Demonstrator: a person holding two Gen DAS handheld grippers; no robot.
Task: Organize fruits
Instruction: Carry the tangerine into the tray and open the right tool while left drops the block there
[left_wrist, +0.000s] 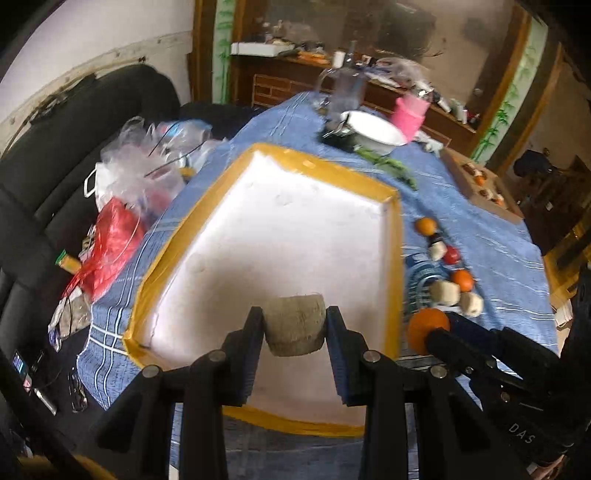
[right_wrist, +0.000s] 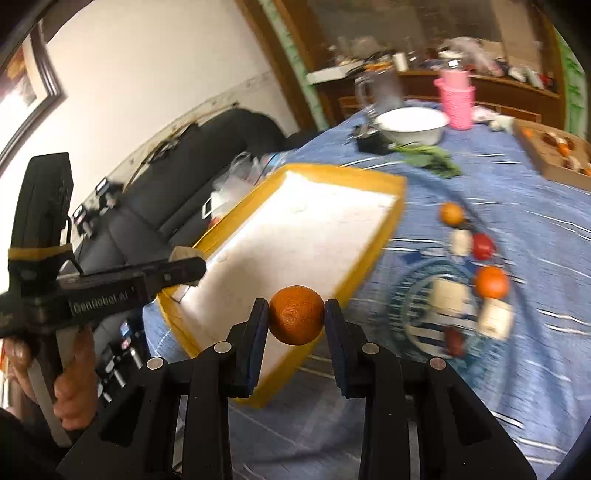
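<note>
L gripper grips beige chunk; R gripper grips orange.

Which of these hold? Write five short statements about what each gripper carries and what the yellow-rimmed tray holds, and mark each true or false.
1. The right gripper holds a round orange fruit. True.
2. The left gripper is empty. False: its jaws clamp a beige, rough-skinned round fruit.
3. The yellow-rimmed white tray holds several fruits. False: no fruit lies in it.
4. Loose fruits lie on the blue striped tablecloth beside the tray. True.
5. The white round bowl sits inside the tray. False: it stands beyond it.
</note>
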